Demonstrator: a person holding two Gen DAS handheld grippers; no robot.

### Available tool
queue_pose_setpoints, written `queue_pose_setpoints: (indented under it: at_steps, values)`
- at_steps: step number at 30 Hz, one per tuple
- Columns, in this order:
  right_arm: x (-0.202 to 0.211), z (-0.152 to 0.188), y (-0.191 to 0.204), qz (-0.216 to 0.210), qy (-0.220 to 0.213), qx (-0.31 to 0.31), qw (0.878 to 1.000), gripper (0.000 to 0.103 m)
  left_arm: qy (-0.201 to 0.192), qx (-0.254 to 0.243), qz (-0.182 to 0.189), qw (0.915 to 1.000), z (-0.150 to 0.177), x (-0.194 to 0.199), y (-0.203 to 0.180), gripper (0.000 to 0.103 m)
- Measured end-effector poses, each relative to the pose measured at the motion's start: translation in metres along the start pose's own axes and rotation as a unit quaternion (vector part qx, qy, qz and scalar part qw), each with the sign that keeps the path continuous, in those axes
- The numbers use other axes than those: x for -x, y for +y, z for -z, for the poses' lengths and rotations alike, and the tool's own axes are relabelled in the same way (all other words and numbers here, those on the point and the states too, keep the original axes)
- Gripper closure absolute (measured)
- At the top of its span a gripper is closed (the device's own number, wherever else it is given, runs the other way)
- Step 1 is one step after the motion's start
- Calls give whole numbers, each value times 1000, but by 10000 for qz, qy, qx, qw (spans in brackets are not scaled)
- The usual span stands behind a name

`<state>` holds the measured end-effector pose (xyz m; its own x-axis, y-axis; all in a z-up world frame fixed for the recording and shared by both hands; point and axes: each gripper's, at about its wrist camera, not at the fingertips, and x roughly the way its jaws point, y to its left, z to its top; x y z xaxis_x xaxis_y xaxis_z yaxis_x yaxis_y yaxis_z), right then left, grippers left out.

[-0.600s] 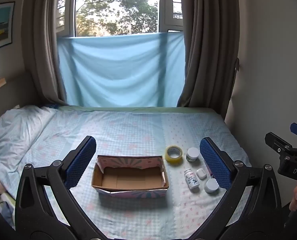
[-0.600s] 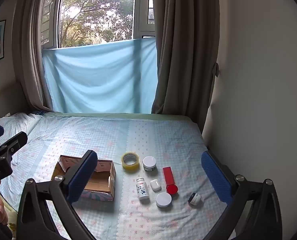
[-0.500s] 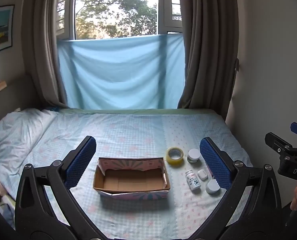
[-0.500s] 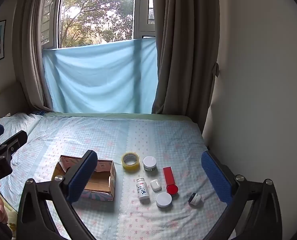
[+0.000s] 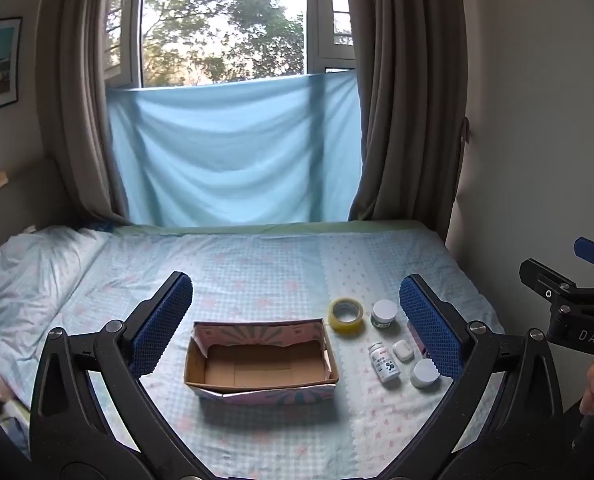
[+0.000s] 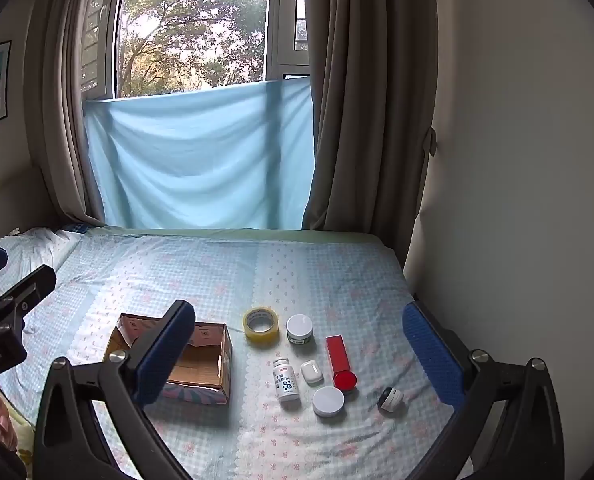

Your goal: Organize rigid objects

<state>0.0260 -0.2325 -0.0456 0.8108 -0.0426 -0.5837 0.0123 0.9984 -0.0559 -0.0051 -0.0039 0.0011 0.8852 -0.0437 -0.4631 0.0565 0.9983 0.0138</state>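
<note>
An open, empty cardboard box (image 5: 259, 360) (image 6: 201, 364) sits on the bed. To its right lie a yellow tape roll (image 5: 346, 315) (image 6: 261, 323), a white-lidded jar (image 5: 384, 313) (image 6: 299, 329), a white pill bottle (image 5: 384, 365) (image 6: 285, 378), a white earbud case (image 5: 402, 350) (image 6: 311, 372), a white round lid (image 5: 424, 373) (image 6: 328, 401), a red box (image 6: 338, 354) with a red cap (image 6: 345, 381), and a small black-and-white object (image 6: 390, 397). My left gripper (image 5: 295, 324) is open and empty above the box. My right gripper (image 6: 301, 352) is open and empty above the small items.
The bed (image 5: 257, 264) has a light blue patterned sheet and a pillow (image 5: 29, 272) at the left. A blue cloth (image 5: 233, 152) hangs over the window between brown curtains. A wall (image 6: 517, 200) borders the bed's right side.
The left wrist view has shifted slightly, so the box and items sit a little lower and to the right. Both grippers remain open and empty.
</note>
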Motion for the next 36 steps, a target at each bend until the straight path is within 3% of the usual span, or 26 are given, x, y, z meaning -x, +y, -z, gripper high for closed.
queue_pose_setpoints:
  at_steps: [36]
  values:
    - [-3, -6, 0, 54, 52, -37, 10000, 0, 36, -128, 3, 9999, -1, -8, -4, 0]
